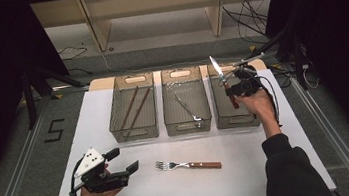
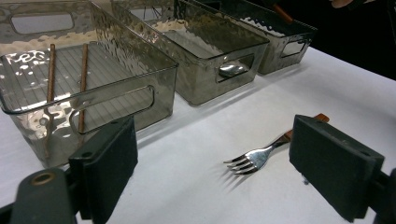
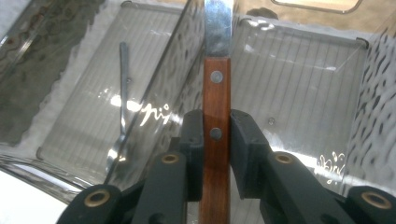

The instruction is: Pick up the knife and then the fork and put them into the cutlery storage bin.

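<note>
- The knife (image 1: 223, 83) is held by its brown handle in the right gripper (image 1: 240, 88), with the jaws clamped tight on both sides of the handle.
- The knife is carried over the bin (image 1: 236, 118) nearest the table's right edge, blade pointing away from the hand, likely so it can be put down inside.
- That bin looks bare, so it seems kept for knives.
- A spoon (image 3: 120, 100) is seen in the middle bin (image 1: 188, 121), and two chopsticks (image 2: 67, 79) in the left bin (image 1: 134, 129).
- A fork (image 1: 187, 165) is left on the table (image 1: 252, 169) near the front edge.
- The left gripper (image 1: 126, 160) is held near the front left corner, jaws apart, aimed at the fork, maybe to pick it up.
</note>
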`<state>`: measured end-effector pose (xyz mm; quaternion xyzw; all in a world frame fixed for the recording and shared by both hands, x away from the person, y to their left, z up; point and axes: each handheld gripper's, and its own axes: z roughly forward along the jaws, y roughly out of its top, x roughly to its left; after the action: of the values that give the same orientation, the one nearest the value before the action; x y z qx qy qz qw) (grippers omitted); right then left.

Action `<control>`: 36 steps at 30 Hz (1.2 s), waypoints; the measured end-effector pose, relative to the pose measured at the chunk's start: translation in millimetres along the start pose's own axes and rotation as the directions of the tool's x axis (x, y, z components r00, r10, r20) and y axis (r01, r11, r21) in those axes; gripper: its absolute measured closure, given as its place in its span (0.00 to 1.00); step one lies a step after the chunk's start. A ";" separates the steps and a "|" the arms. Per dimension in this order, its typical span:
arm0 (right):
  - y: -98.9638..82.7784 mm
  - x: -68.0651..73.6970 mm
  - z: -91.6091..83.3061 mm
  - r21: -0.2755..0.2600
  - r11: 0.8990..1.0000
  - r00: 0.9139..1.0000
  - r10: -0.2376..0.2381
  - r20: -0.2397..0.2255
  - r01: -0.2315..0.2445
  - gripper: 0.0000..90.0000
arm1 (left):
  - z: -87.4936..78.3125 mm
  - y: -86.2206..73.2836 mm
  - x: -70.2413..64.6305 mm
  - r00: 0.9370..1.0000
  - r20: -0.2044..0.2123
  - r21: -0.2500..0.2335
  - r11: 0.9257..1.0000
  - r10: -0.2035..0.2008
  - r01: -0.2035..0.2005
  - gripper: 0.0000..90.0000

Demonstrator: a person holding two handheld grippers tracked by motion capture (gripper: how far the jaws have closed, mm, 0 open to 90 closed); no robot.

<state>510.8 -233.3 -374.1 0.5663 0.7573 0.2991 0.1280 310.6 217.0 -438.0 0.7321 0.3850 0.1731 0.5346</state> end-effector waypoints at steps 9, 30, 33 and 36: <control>-2.3 -2.7 10.1 0.033 0.999 1.000 0.023 0.021 -0.023 0.85 | -0.1 0.1 -0.1 1.000 0.001 0.000 1.000 0.001 -0.001 0.17; -6.0 12.8 -3.2 -0.039 0.998 0.996 -0.041 -0.073 0.038 0.45 | -0.1 0.1 -0.1 1.000 0.001 0.001 1.000 0.001 -0.001 0.17; -9.4 19.8 -11.2 -0.068 0.995 0.991 -0.077 -0.109 0.070 0.42 | 0.1 0.1 -0.2 1.000 0.001 0.002 1.000 0.002 -0.002 0.17; -13.7 29.0 -18.0 -0.087 0.990 0.984 -0.118 -0.136 0.107 0.40 | 0.3 0.1 -0.5 1.000 0.001 0.001 1.000 0.001 -0.001 0.17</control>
<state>481.1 -214.3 -363.9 0.4945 0.7828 0.3602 0.1135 310.5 216.4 -438.0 0.7326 0.3843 0.1731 0.5344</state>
